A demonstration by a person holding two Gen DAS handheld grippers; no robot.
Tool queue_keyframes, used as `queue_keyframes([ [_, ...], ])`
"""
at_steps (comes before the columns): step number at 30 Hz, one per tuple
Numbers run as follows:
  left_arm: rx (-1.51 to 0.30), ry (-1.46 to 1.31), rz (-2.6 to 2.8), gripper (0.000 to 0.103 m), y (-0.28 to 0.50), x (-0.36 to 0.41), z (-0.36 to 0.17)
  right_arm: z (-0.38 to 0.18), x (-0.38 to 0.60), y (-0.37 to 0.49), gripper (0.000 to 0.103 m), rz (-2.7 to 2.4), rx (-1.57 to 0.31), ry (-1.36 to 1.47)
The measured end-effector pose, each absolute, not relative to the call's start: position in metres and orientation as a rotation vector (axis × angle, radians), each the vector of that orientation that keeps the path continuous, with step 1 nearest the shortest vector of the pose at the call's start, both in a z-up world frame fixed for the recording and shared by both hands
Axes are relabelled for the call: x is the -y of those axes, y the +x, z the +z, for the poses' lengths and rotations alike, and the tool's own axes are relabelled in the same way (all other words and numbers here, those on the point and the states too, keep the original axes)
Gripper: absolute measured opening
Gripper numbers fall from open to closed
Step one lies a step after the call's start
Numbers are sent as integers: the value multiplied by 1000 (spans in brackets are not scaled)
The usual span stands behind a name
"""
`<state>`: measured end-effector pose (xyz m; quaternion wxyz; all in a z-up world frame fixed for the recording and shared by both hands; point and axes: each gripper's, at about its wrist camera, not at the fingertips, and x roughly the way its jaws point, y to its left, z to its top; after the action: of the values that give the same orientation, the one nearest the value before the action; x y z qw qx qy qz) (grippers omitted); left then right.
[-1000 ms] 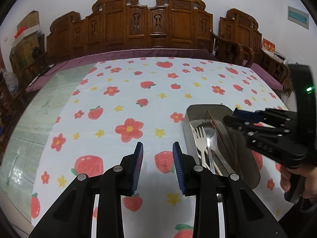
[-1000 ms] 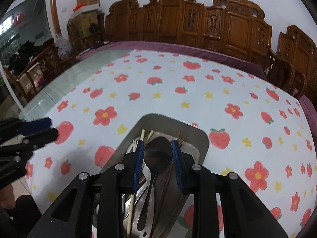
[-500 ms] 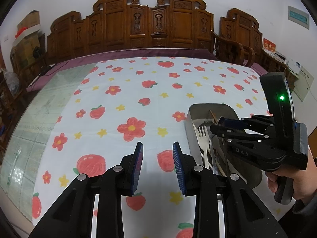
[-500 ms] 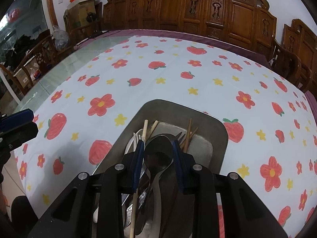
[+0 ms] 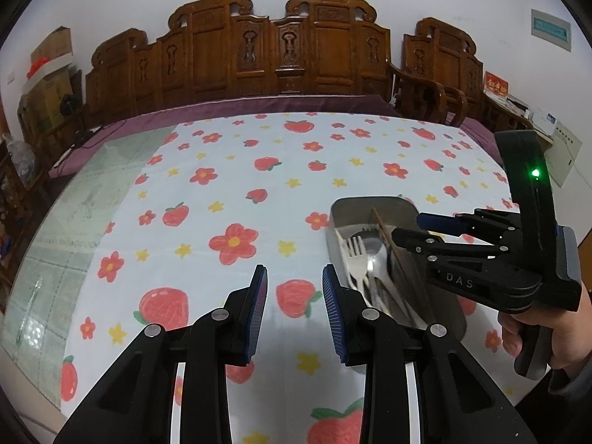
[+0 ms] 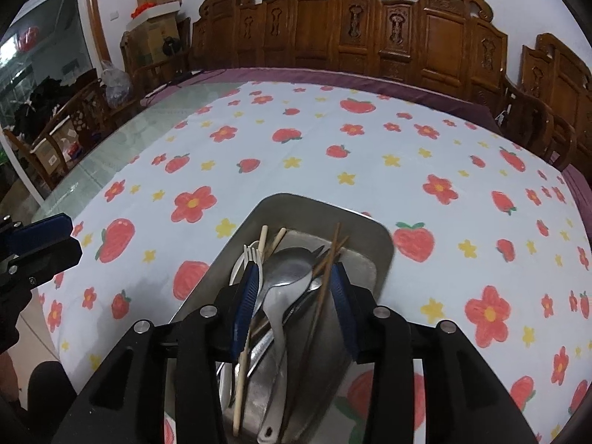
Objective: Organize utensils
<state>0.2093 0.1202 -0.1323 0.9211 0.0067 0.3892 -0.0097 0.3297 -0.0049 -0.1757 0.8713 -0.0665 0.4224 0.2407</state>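
A metal tray (image 6: 364,229) sits on the flowered tablecloth and holds a metal spoon (image 6: 285,277), a fork, light chopsticks (image 6: 263,238) and dark chopsticks (image 6: 325,277). My right gripper (image 6: 294,288) is open, low over the tray, its jaws on either side of the spoon bowl and dark chopsticks. In the left wrist view the tray (image 5: 370,205) lies at the right with a fork (image 5: 355,255) and spoon, and the right gripper (image 5: 418,227) hangs over it. My left gripper (image 5: 294,296) is open and empty above the cloth, left of the tray.
The tablecloth (image 5: 236,185) covers most of the table; bare glass tabletop (image 5: 74,214) shows at the left. Carved wooden chairs (image 5: 281,48) line the far edge. Boxes (image 6: 155,11) stand in the far left corner.
My right gripper has dropped into the tray and its jaws have opened wider; the spoon now lies in the tray between them. My left gripper has stayed still.
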Motion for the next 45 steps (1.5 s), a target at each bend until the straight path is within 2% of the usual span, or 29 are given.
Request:
queue_keyframes([
  [3, -786, 18, -22, 35, 203, -112, -126, -162, 21, 317, 47, 486, -851, -115],
  [5, -771, 18, -26, 48, 198, -106, -121, -154, 32, 307, 53, 472, -828, -103],
  [7, -768, 19, -30, 51, 196, -100, -118, -145, 44, 297, 57, 456, -808, -92],
  [8, -769, 19, -31, 63, 195, -97, -117, -142, 51, 291, 62, 445, -800, -84],
  [10, -754, 16, -35, 77, 191, -88, -113, -133, 64, 280, 73, 425, -782, -68],
  [14, -749, 15, -47, 92, 184, -72, -108, -118, 87, 255, 91, 381, -734, -64],
  [19, -746, 14, -49, 95, 175, -54, -102, -103, 113, 227, 100, 343, -700, -39],
  [33, -707, 25, -73, 95, 131, -8, -79, -72, 173, 164, 100, 237, -629, -13],
  [45, -602, 6, -80, 95, 86, 13, -30, -34, 197, 109, 100, 184, -519, 13],
])
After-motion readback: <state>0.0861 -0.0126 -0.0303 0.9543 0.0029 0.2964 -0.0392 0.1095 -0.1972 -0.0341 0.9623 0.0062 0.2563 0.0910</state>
